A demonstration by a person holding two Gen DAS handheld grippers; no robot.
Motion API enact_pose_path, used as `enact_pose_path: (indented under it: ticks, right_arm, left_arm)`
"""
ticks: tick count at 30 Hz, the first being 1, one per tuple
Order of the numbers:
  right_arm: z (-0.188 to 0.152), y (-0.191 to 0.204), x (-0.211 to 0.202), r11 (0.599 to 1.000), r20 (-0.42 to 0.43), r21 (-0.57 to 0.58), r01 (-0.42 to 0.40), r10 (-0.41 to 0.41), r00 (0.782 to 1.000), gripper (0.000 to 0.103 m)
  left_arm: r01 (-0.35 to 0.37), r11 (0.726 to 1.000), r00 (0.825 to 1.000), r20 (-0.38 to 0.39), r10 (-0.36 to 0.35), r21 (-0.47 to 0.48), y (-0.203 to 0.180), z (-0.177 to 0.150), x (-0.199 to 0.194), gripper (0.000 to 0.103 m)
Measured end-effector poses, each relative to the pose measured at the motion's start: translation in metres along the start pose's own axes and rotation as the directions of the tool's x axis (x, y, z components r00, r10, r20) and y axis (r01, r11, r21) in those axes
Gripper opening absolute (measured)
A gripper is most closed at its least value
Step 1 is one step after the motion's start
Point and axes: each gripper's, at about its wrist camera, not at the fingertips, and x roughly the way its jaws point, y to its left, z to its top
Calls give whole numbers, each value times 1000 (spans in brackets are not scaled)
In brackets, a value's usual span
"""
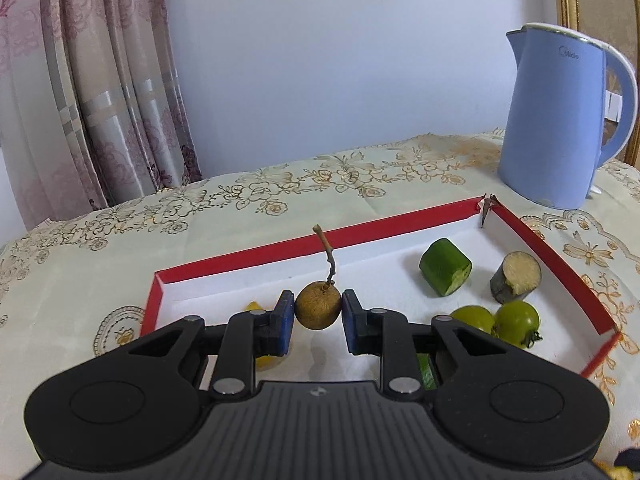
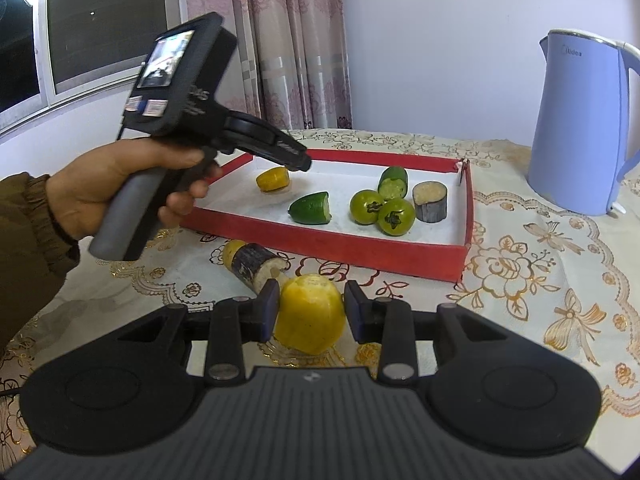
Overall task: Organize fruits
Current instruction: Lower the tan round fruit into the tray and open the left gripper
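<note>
one view alone shows the person's hand (image 2: 120, 188).

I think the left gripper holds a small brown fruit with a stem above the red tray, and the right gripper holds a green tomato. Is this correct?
Not quite. The right gripper is closed on a yellow fruit, not a green tomato; the right wrist view shows it. Both green tomatoes lie in the red tray. The rest holds: the left gripper grips the small brown fruit above the tray.
</note>
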Motion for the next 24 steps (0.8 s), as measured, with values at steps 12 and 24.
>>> enact_pose_path:
  ticks: [12, 24]
  right_arm:
    - [1, -2, 0, 1000, 0, 3, 2, -2, 1000, 33]
    - [2, 0, -1, 1000, 0, 1, 15, -15, 1000, 33]
  left_arm:
    - [-49, 999, 998, -40, 49, 7, -12, 9, 31, 25]
    - [-85, 996, 996, -37, 85, 13, -13, 9, 33, 26]
